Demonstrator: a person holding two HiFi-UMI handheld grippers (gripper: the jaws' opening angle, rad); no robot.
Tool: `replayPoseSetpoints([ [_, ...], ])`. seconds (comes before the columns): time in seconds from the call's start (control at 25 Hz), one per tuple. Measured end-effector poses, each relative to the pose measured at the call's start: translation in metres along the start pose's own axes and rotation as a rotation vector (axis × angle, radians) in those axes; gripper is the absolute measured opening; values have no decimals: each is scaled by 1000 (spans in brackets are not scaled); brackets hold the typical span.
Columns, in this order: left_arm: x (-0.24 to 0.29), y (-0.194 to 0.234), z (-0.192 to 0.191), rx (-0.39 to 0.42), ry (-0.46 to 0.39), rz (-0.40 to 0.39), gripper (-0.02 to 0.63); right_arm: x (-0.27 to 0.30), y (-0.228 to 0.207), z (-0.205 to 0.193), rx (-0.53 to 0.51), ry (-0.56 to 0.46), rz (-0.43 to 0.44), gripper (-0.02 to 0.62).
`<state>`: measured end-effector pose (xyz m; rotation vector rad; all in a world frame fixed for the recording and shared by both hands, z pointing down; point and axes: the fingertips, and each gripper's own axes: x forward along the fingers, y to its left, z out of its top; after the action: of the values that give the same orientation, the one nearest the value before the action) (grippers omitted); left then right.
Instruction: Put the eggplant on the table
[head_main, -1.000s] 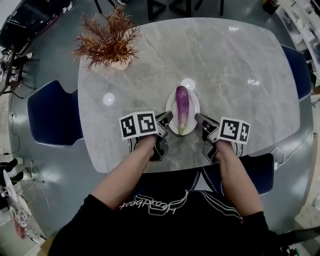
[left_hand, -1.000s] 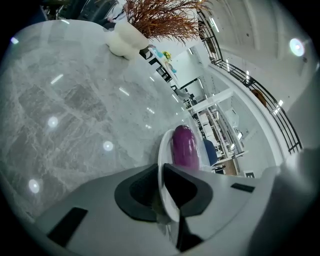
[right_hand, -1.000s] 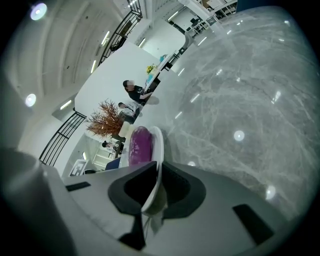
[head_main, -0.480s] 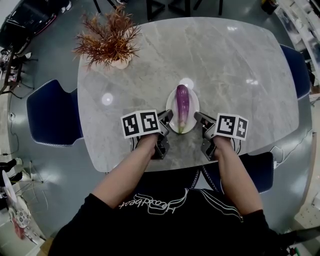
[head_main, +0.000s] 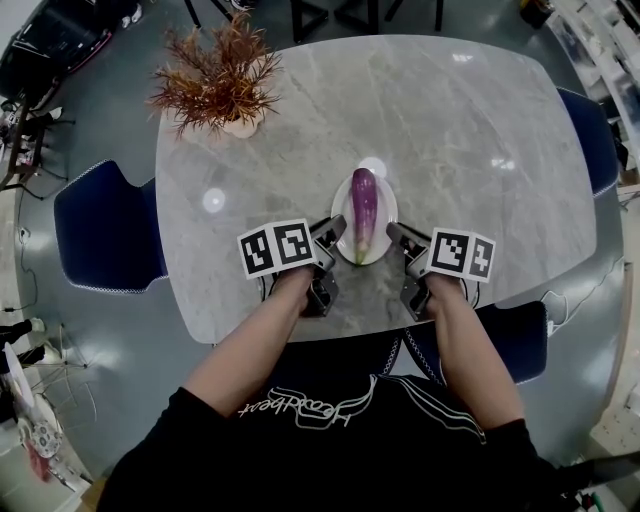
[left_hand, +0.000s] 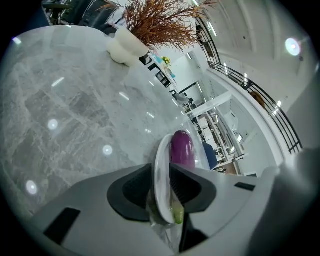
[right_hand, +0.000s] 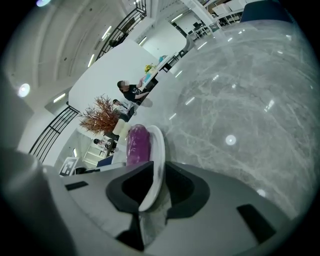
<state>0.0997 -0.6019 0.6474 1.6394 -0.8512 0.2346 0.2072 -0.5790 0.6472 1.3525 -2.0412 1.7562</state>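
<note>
A purple eggplant (head_main: 364, 210) with a green stem end lies on a small white plate (head_main: 388, 215) resting on the grey marble table (head_main: 450, 130) near its front edge. My left gripper (head_main: 335, 228) is at the plate's left rim. Its jaws have just been opening, and the plate rim (left_hand: 159, 165) still stands between them, with the eggplant (left_hand: 182, 150) beyond. My right gripper (head_main: 395, 235) is at the plate's right rim. In the right gripper view its jaws close on the plate edge (right_hand: 159, 150), beside the eggplant (right_hand: 137, 145).
A dried reddish plant in a white pot (head_main: 215, 85) stands at the table's far left corner. Blue chairs sit at the left (head_main: 105, 225) and right (head_main: 590, 130) sides. The person's body is against the table's front edge.
The plate, the eggplant and both grippers stay almost where they were. Only the head view drifts slightly.
</note>
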Motion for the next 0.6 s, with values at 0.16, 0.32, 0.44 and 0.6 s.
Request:
replayPoseSetpoints([
  [0.16, -6, -1, 2, 5, -6, -9, 114, -4, 1, 1, -10, -18, -7, 87],
  [0.32, -16, 0, -1, -10, -8, -25, 115, -12, 5, 0, -59, -32, -16, 87],
  [0.44, -25, -9, -5, -10, -2, -69, 114, -24, 15, 0, -134, -47, -6, 87],
  [0.6, -43, -26, -9, 46, -2, -120, 114, -38, 37, -1, -161, -79, 67, 87],
])
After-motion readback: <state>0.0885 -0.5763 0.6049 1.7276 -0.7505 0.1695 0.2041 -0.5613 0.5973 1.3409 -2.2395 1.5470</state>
